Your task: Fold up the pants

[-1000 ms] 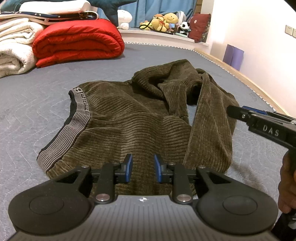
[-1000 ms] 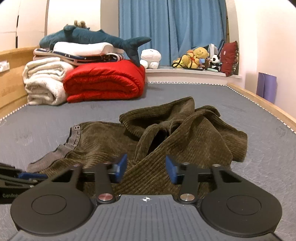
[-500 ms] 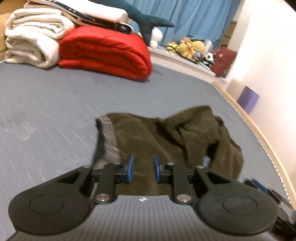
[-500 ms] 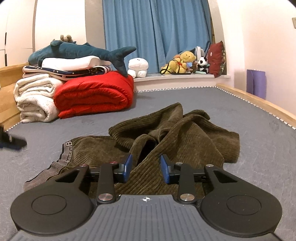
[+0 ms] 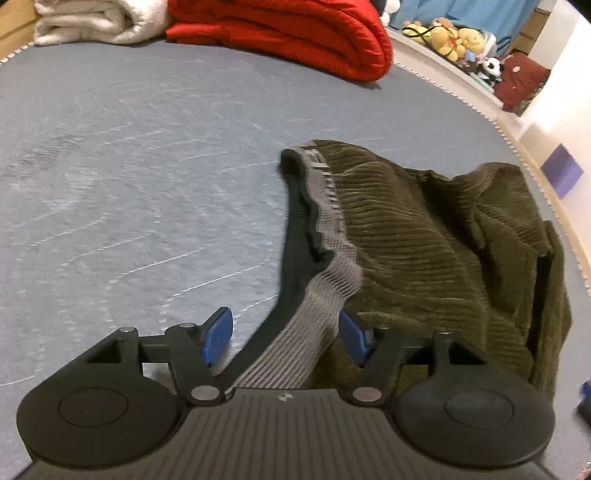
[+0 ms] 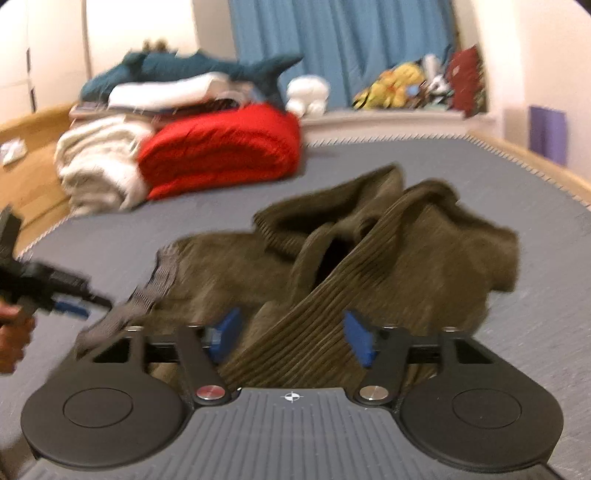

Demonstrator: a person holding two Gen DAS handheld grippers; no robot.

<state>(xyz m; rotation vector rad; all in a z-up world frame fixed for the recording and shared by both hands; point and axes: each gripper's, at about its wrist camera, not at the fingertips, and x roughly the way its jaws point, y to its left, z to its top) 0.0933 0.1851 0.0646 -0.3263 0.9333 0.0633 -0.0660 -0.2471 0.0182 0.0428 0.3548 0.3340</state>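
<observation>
My left gripper (image 5: 284,336) tilts down, jaws opening around the grey waistband (image 5: 325,229); my right gripper (image 6: 291,336) opens over a ribbed leg. The olive pants (image 6: 369,251) lie crumpled on the bed (image 5: 129,166).

The grey waistband (image 5: 325,206) of the pants (image 5: 436,240) in front of me carries dark woven lettering, but it is too blurred for me to make out.

Motion-blurred: heap of yellow plush toys (image 6: 400,86) on sill. Cut by frame edge: rolled cream towel (image 5: 96,20); folded red quilt (image 5: 291,33).
</observation>
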